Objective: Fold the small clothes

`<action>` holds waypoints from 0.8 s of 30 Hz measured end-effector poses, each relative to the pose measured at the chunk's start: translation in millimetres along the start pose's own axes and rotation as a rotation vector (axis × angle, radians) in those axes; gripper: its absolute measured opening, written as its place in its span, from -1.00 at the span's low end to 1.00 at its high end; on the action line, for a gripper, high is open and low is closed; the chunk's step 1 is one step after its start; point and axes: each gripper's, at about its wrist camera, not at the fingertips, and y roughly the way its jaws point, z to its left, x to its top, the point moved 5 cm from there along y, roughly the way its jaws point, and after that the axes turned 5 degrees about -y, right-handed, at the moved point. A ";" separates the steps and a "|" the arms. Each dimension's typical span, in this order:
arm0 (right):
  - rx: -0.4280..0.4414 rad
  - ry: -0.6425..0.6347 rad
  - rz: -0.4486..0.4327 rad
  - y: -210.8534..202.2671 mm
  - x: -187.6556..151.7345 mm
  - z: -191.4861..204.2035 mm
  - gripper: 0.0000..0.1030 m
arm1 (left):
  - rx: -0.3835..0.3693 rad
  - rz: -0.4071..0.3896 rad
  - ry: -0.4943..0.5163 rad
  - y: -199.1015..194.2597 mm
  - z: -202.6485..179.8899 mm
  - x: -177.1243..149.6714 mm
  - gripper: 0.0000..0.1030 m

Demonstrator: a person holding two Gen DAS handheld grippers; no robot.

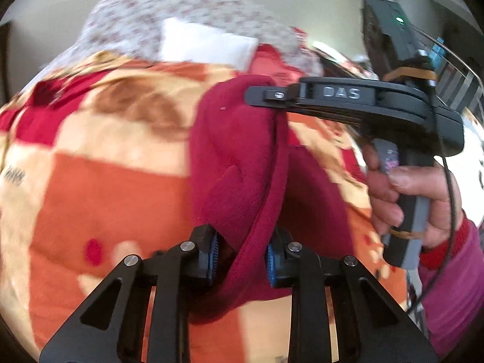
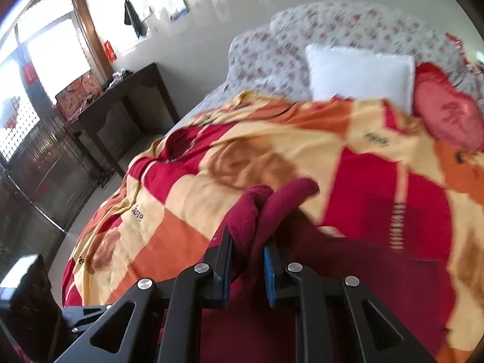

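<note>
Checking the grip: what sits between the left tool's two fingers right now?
A bunched fold of the dark red garment runs between the left tool fingers, pinched by the blue pads; the left wrist view shows it.

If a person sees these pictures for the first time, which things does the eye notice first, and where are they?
First comes the dark red fleece garment, lifted above the bed with both hand-held grippers shut on it: the left hand-held gripper at its lower edge, the right hand-held gripper at a bunched fold. Beneath lies the bright orange, red and cream blanket. At the head of the bed rests a white pillow.
</note>
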 end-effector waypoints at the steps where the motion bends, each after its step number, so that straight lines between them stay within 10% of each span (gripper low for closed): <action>1: -0.017 0.002 -0.014 -15.0 -2.5 -10.9 -0.69 | -0.026 0.007 0.024 4.1 -17.4 1.2 -0.55; 9: -0.150 0.114 -0.033 -77.0 -52.5 -115.8 -0.69 | -0.128 0.116 0.197 72.3 -138.0 -15.3 -0.56; 15: -0.190 0.264 0.048 -50.1 -109.1 -181.1 -0.69 | -0.072 0.213 0.203 126.5 -159.3 -39.9 -0.56; 20: -0.203 0.357 0.005 -57.3 -125.7 -202.3 -0.16 | -0.091 0.253 0.204 99.8 -153.2 -30.8 -0.11; 24: -0.207 0.393 -0.062 -93.9 -123.6 -206.1 -0.11 | -0.069 0.124 0.255 60.7 -146.9 -15.1 0.12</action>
